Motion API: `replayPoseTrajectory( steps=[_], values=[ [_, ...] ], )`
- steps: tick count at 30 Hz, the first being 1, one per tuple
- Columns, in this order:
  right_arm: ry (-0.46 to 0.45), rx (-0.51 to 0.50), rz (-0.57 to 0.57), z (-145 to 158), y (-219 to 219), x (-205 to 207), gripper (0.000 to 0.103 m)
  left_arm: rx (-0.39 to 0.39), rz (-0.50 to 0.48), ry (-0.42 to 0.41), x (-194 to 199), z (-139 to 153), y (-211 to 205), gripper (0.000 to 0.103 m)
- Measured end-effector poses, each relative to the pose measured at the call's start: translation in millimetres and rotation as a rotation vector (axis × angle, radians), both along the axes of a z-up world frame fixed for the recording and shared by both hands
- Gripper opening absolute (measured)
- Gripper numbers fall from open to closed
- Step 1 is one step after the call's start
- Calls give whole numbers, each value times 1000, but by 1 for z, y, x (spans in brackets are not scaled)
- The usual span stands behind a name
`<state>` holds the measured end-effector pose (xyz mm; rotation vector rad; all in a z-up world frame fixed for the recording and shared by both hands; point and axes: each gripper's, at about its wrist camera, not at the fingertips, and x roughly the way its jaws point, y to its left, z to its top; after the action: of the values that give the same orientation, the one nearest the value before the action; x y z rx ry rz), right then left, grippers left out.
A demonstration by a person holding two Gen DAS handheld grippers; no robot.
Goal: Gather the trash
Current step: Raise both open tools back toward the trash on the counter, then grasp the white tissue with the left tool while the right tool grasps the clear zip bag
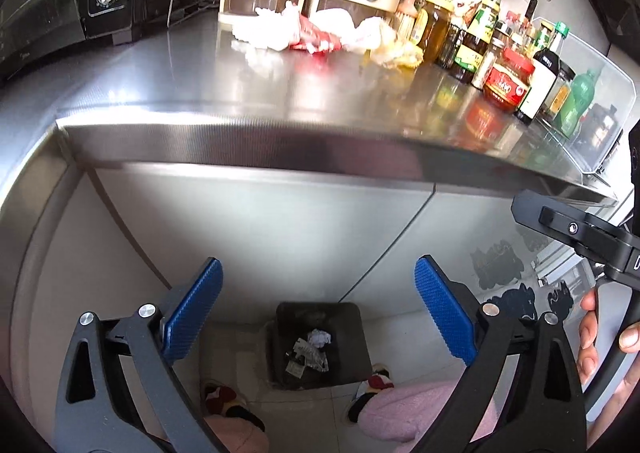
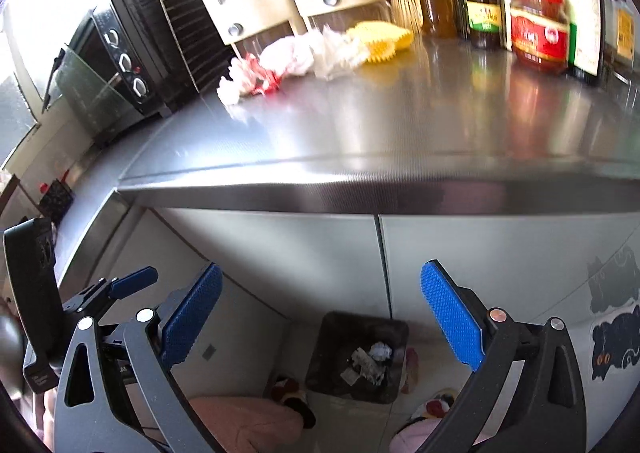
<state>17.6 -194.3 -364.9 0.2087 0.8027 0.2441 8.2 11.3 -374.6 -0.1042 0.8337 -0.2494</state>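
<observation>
Both the left tool [image 1: 318,309] and right tool [image 2: 320,313] are gaping wide, empty, over the bin [image 1: 320,345]. Blur is smearing the wrappers [image 2: 280,61] on the counter [image 2: 400,133]; only the left view is showing a hand [image 1: 600,341].

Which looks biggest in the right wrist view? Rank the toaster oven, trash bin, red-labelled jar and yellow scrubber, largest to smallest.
1. Toaster oven.
2. Trash bin.
3. Red-labelled jar.
4. Yellow scrubber.
The bin is farthest from the camera, so its real size is probably understated.

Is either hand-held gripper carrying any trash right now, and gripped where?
Nothing is held. The left hand-held gripper and the right hand-held gripper both stand open and empty above the bin.
</observation>
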Motion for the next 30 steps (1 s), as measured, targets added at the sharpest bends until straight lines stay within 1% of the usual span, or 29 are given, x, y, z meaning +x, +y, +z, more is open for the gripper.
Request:
replayPoseTrajectory(
  steps=[4,7,10,17,22,25,27,28,30],
  values=[
    [-65,-18,2,38,-3,7,100,23,6,-47,11,32,2,92],
    [-90,-28,-9,56,-6,18,100,31,14,-59,23,49,6,92],
    [-99,-34,-17,66,-10,33,100,55,34,-75,40,65,10,92],
    [-76,-41,-38,76,-12,80,100,19,65,-76,89,86,24,92],
    [-54,-37,-50,78,-14,121,100,25,79,-74,129,91,30,91],
    [-37,-9,-50,79,-18,144,98,42,78,-61,156,88,30,86],
    [-25,-9,-59,80,-20,161,90,59,86,-49,173,85,30,85],
    [-16,-7,-60,81,-20,169,87,62,90,-44,181,84,29,84],
    [3,-5,-67,80,-22,185,78,60,94,-33,195,83,29,83]
  ],
)
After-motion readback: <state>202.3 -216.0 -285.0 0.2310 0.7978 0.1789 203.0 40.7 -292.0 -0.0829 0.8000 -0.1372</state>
